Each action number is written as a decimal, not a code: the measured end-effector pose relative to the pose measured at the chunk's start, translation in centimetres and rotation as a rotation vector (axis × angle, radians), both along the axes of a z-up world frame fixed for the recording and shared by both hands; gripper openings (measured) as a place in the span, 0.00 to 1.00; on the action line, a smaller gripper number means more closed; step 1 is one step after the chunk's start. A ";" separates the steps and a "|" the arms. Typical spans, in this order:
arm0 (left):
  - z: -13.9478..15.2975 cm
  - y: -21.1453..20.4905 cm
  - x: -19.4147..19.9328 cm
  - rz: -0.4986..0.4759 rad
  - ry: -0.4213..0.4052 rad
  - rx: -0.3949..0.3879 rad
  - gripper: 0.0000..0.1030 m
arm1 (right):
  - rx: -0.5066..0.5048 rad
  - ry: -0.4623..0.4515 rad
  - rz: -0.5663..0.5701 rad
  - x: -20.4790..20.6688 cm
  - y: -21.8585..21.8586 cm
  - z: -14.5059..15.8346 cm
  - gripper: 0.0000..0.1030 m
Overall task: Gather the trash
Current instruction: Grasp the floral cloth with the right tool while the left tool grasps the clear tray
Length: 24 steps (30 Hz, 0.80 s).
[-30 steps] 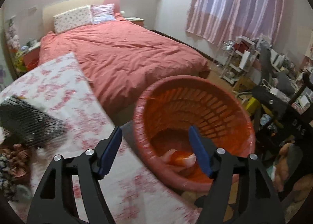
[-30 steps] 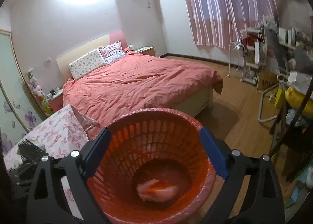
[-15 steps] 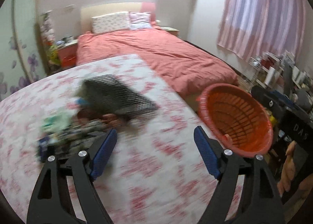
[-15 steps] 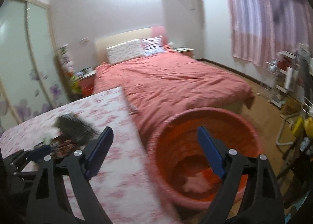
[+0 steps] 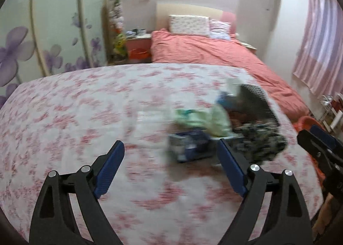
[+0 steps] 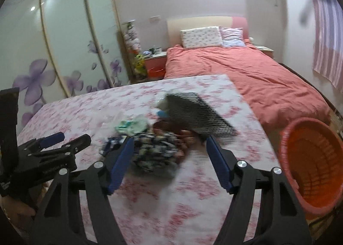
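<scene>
A pile of trash lies on the table with the pink floral cloth [image 5: 85, 105]. It holds a pale green crumpled wrapper [image 5: 201, 116], a blue packet [image 5: 188, 146], a dark patterned bag [image 6: 154, 153] and a black mesh piece [image 6: 199, 114]. My left gripper [image 5: 169, 148] hovers over the table just short of the blue packet, its jaws opening and empty. My right gripper [image 6: 169, 140] hangs above the near side of the pile, its jaws closing with nothing pressed between the pads. The orange basket [image 6: 287, 138] stands off the table's right edge.
A bed with a salmon cover [image 6: 257, 73] lies behind the table. Sliding wardrobe doors with purple flowers [image 6: 53, 52] fill the left wall, with an orange nightstand [image 5: 139, 50] beside the bed. Pink striped curtains [image 5: 321, 41] hang at the right. The picture is blurred by motion.
Both views have swung left from the orange basket to the table and the trash pile. The left jaws have widened and the right jaws have narrowed. Both stay empty.
</scene>
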<state>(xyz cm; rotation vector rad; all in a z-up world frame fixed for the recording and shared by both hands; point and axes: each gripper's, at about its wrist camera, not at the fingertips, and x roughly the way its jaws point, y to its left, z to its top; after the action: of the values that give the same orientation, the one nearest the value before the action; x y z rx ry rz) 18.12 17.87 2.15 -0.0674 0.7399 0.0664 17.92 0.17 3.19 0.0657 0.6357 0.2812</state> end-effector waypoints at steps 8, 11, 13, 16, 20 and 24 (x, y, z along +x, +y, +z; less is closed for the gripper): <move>-1.9 4.0 -0.4 0.060 -0.010 -0.007 0.85 | -0.130 0.036 0.011 1.9 3.6 -2.6 0.57; -2.3 4.3 0.0 0.066 -0.007 -0.017 0.85 | -0.183 0.075 0.012 2.3 3.8 -3.9 0.22; -2.3 4.3 0.6 0.060 0.000 -0.024 0.85 | -0.139 0.094 0.017 2.3 2.9 -4.2 0.11; -2.2 4.1 1.6 0.043 0.007 -0.066 0.85 | -0.092 0.070 0.009 1.8 1.4 -3.4 0.06; -2.2 3.6 3.5 0.055 0.022 -0.109 0.90 | -0.052 0.011 -0.023 1.0 -0.5 -1.7 0.05; -2.4 3.0 5.6 0.074 0.044 -0.128 0.90 | -0.023 -0.038 -0.080 0.4 -3.0 0.0 0.05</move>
<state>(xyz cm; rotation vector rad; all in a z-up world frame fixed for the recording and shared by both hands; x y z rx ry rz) 23.73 20.83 -0.28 -0.2164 0.7853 0.0910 18.33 -2.81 3.22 0.0639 0.5970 0.1973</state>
